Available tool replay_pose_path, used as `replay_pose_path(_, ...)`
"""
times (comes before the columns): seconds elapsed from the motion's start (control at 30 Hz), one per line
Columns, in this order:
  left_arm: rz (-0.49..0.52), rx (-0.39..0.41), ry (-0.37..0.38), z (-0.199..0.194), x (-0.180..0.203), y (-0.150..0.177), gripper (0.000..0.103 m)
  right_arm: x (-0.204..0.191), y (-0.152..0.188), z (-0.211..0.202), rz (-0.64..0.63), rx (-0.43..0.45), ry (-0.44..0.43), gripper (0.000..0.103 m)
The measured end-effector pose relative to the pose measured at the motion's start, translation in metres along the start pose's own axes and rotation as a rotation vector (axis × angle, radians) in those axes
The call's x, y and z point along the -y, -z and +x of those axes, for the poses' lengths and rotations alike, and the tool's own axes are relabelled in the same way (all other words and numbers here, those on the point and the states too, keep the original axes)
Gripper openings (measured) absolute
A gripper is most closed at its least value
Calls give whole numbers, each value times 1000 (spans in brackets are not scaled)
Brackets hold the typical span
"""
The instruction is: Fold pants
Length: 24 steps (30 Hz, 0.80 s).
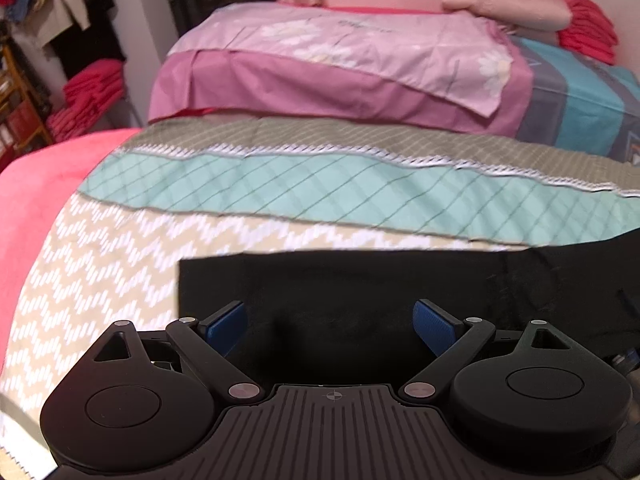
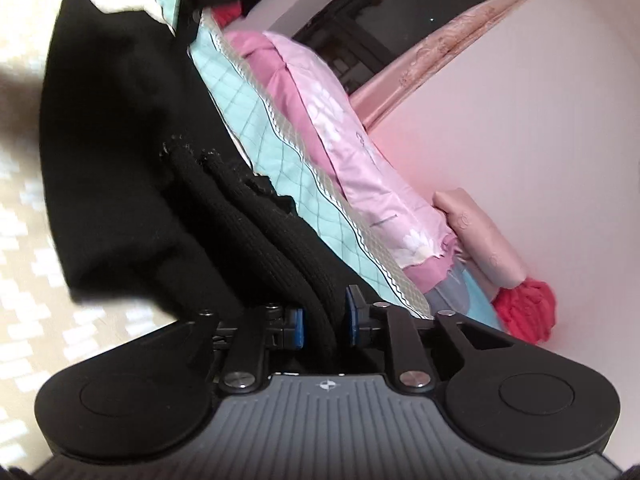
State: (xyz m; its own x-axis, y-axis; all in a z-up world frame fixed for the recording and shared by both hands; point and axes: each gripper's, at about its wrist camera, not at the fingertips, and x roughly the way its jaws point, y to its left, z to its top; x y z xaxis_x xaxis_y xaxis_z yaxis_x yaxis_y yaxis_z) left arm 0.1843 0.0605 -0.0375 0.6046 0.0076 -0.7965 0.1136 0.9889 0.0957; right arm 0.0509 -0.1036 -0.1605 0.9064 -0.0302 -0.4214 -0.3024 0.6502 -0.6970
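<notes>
The right gripper [image 2: 325, 318] has its blue pads [image 2: 353, 316] pinched on the ribbed waistband of the black pants [image 2: 132, 152], and the cloth trails away from it across the bed. The left gripper [image 1: 330, 326] stands with its fingers [image 1: 434, 326] wide apart above a flat folded part of the same pants, gripping nothing; whether the tips touch the cloth I cannot tell. The pants lie on a chevron-patterned bedspread [image 1: 100, 264]. Beyond it are a teal checked band and a pink floral pillow [image 1: 340, 48]. Red folded clothes [image 1: 586, 28] sit by the pink wall.
</notes>
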Motion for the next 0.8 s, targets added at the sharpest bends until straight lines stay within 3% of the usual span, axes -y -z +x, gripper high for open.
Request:
replay_pose_path(0.07, 17, 12, 29, 1, 17, -5, 103, -12, -1, -3, -55, 18, -28, 22)
replay_pose_path(0.17, 58, 26, 79, 11, 50, -7, 103, -10, 1, 2, 3, -6, -23, 22)
replay_pose_path(0.23, 101, -6, 88, 28, 76, -2, 103, -8, -1, -2, 12, -5, 3, 32)
replay_pose_path(0.3, 144, -54, 66, 50, 96, 9, 103, -5, 4, -9, 9, -1, 40, 59)
replay_pose_path(0.4, 158, -23, 22, 58, 100, 20, 103, 8, 20, -18, 11, -4, 70, 73)
replay_pose_path(0.53, 103, -61, 66, 62, 87, 17, 103, 38, 51, -32, 72, -36, 124, 80)
replay_pose_path(0.67, 109, -57, 58, 60, 88, 18, 103, 72, 83, -33, 227, -160, 228, 80)
replay_pose_path(0.73, 106, -55, 57, 60, 89, 18, 103, 84, 87, -29, 324, -199, 235, 82)
replay_pose_path(0.8, 100, -56, 56, 60, 89, 18, 103, 78, 78, -31, 317, -184, 248, 81)
